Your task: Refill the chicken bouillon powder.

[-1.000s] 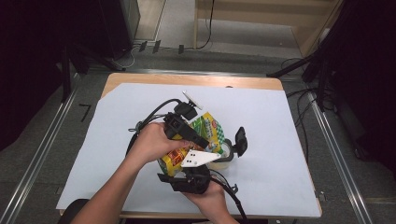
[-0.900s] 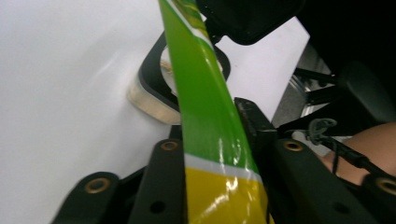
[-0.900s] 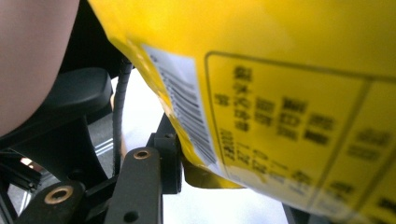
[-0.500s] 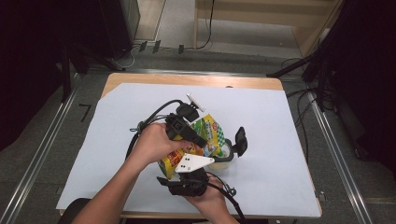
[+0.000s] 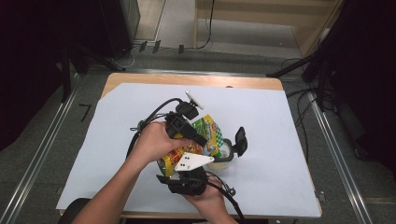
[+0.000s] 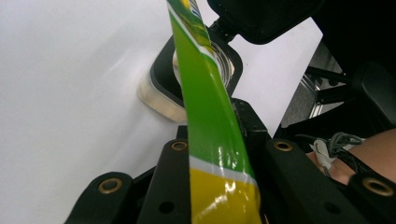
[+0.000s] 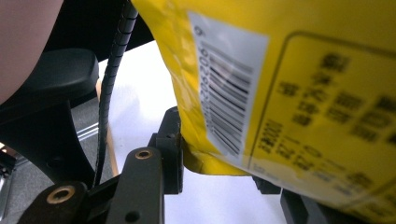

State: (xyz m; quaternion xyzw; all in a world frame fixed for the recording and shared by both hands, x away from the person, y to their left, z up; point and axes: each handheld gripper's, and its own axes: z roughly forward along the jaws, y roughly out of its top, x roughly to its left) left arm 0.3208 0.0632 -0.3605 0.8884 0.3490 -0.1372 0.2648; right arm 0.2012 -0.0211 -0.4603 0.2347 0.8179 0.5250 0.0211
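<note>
Snack bag (image 5: 205, 140) hangs mid-table over the clear container (image 5: 224, 156), pinched by my left gripper (image 5: 198, 139) and right gripper (image 5: 189, 164); a slipping grip could spill contents past its rim.

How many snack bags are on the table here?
1. One yellow-and-green snack bag sits mid-table, held between the left gripper and right gripper, beside a clear container. Hands cover part of the area, so another could be hidden.

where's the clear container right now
In the high view the clear container sits on the white sheet just right of centre, right beside the snack bag.
</note>
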